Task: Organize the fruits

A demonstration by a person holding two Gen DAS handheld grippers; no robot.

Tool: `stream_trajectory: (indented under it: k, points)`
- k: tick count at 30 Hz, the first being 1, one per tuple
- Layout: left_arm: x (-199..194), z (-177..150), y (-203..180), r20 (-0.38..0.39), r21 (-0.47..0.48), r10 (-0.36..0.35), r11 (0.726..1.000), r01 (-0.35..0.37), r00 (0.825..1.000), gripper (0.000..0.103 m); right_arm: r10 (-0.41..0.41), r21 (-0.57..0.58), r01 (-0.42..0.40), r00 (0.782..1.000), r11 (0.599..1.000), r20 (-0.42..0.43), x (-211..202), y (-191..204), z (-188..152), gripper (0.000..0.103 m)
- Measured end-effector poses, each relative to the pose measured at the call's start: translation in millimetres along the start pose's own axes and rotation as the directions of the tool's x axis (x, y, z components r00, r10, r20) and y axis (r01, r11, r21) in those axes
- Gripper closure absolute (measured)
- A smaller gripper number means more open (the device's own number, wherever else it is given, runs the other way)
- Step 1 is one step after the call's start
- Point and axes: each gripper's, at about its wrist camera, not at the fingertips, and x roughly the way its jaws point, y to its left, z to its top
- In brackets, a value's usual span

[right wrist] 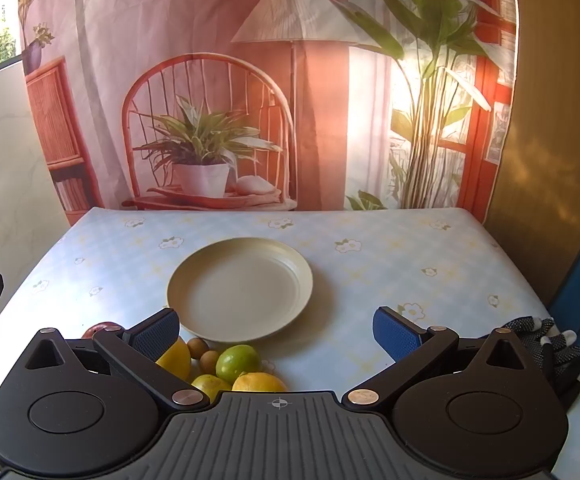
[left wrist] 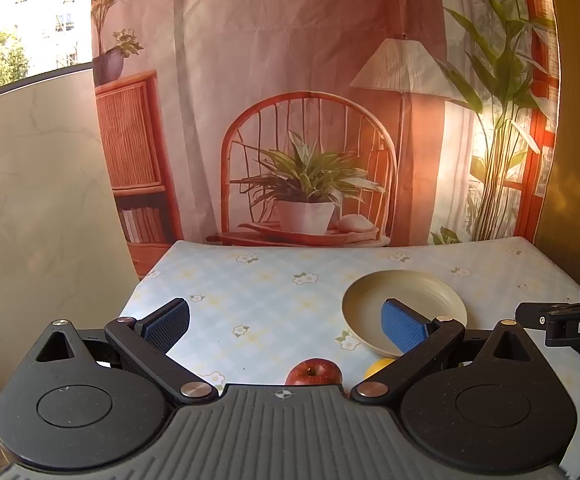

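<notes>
- Left tool (left wrist: 286, 322): jaws spread wide, nothing between the blue pads, tilted down toward the bench (left wrist: 250, 280), which has a floral checked cover.
- Red apple (left wrist: 313, 372): on the bench, centred between the left tool's fingers but close in at their base, half hidden by the tool body. No pad contact.
- In the right wrist view the same apple shows only as a sliver at far left, behind that tool's left finger.
- Lemon (right wrist: 176, 358): just right of the apple, partly behind the right tool's left pad; touching or not, cannot tell.
- Two small brown round fruits (right wrist: 204, 354): just beside the lemon, near the plate's front rim.
- Green lime (right wrist: 237, 362): right of the brown pair, in front of the plate.
- Two more yellow citrus (right wrist: 258, 382): nearest the right tool body, lower edges cut off by it.
- Cream plate (right wrist: 242, 256): bare, mid-bench, beyond the fruit cluster and left of the right tool's centre line.
- Right tool (right wrist: 276, 334): jaws fully apart, gripping nothing; the fruit cluster sits inside its left half, bare bench inside its right half.
- Dark dotted glove (right wrist: 545, 344): far right bench edge, well apart from the fruit.
</notes>
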Motion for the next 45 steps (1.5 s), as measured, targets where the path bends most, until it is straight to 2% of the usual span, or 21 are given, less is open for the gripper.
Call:
stream_trajectory:
  k: [45]
  points:
    - [-6.6, -2.4, 1.0, 0.031, -0.018, 0.003, 1.0, -0.003, 1.0, 0.0, 0.0, -0.007, 0.0, 1.0, 1.0, 0.008, -5.2, -2.5, 6.6, 0.0]
